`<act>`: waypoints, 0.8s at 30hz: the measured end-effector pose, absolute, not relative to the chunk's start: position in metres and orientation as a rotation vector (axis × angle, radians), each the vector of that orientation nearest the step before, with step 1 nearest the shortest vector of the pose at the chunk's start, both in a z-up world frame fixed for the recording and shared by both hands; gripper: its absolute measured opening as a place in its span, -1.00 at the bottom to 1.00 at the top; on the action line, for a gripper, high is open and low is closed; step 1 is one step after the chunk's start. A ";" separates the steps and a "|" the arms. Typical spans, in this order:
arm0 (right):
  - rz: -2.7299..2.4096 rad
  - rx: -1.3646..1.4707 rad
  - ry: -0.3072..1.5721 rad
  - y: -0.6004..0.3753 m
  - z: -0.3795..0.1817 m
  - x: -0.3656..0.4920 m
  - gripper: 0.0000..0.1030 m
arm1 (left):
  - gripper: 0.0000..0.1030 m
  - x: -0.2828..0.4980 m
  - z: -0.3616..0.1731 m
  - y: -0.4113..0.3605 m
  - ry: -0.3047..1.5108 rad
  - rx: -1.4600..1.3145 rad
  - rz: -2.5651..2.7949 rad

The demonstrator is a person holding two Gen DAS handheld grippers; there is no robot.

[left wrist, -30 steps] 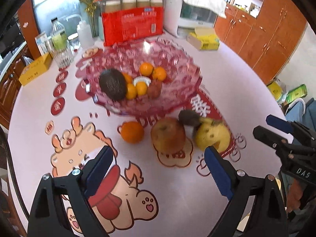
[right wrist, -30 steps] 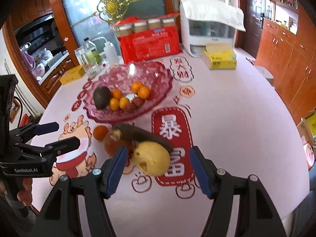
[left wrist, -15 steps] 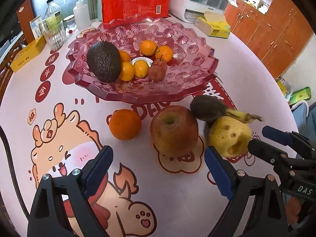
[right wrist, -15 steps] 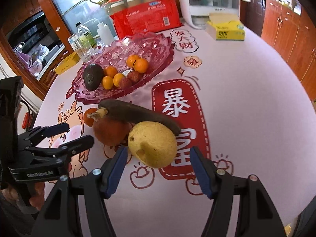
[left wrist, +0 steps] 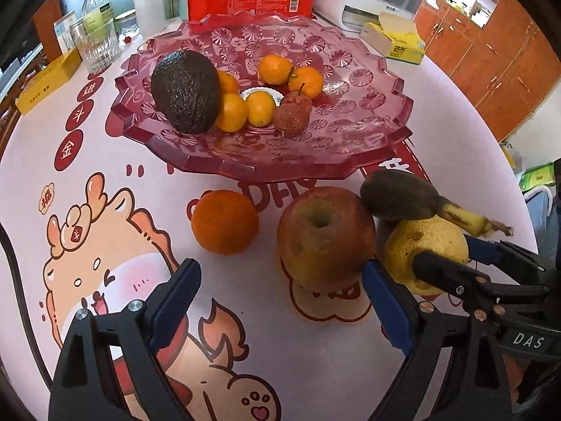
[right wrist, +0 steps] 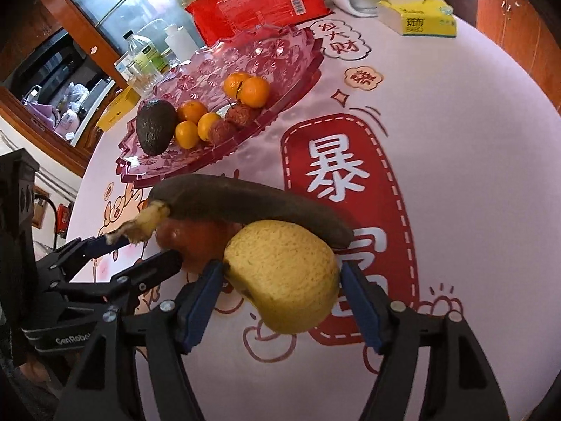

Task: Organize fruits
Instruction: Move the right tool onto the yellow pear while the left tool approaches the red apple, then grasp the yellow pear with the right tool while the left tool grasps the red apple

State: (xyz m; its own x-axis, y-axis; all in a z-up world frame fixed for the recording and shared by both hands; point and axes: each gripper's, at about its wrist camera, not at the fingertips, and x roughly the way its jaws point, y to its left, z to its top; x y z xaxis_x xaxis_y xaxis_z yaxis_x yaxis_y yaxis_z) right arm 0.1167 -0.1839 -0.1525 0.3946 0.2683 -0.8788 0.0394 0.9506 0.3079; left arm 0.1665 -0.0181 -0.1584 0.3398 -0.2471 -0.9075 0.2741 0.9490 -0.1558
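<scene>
Task looks partway done. The pink fruit tray in the upper middle of the left wrist frame already holds an avocado, several small oranges and two wrinkled reddish fruits, clustered near its centre.

Four fruits are not yet in the tray and sit on the printed tablecloth just in front of it: an orange at centre frame, a bruised apple just right of it, a yellow pear touching the apple, and a blackened banana lying across the top of the pear and apple.

Right gripper: in the right wrist view, lower centre, its blue pads sit either side of the pear, jaws narrowed around it; both pads appear to touch the skin, but whether the grip is firm cannot be told. The pear does not look lifted. The banana resting on it may roll off when the pear moves.

Left gripper: lower part of the left wrist frame, jaws wide and holding nothing, right pad just beside the apple, orange ahead between the fingers.

Remaining, by this reading: pear, banana, apple, orange all to go into the tray.
</scene>
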 end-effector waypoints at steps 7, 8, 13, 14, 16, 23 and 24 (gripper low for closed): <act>0.205 0.303 1.163 -0.188 -0.155 0.118 0.35 | 0.79 0.170 -0.164 -0.024 1.186 0.013 -0.364; 0.211 0.298 1.165 -0.188 -0.155 0.118 0.34 | 0.79 0.171 -0.165 -0.026 1.188 0.015 -0.365; 0.219 0.234 1.160 -0.187 -0.152 0.112 0.34 | 0.78 0.174 -0.171 -0.036 1.201 0.018 -0.371; 0.217 0.229 1.159 -0.189 -0.152 0.111 0.34 | 0.78 0.174 -0.171 -0.038 1.198 0.016 -0.375; 0.211 0.234 1.160 -0.193 -0.152 0.109 0.34 | 0.73 0.174 -0.172 -0.043 1.189 0.021 -0.383; 0.192 0.237 1.159 -0.203 -0.151 0.108 0.33 | 0.23 0.181 -0.186 -0.055 1.239 -0.011 -0.406; 0.194 0.234 1.159 -0.203 -0.151 0.107 0.33 | 0.23 0.181 -0.186 -0.055 1.239 -0.012 -0.404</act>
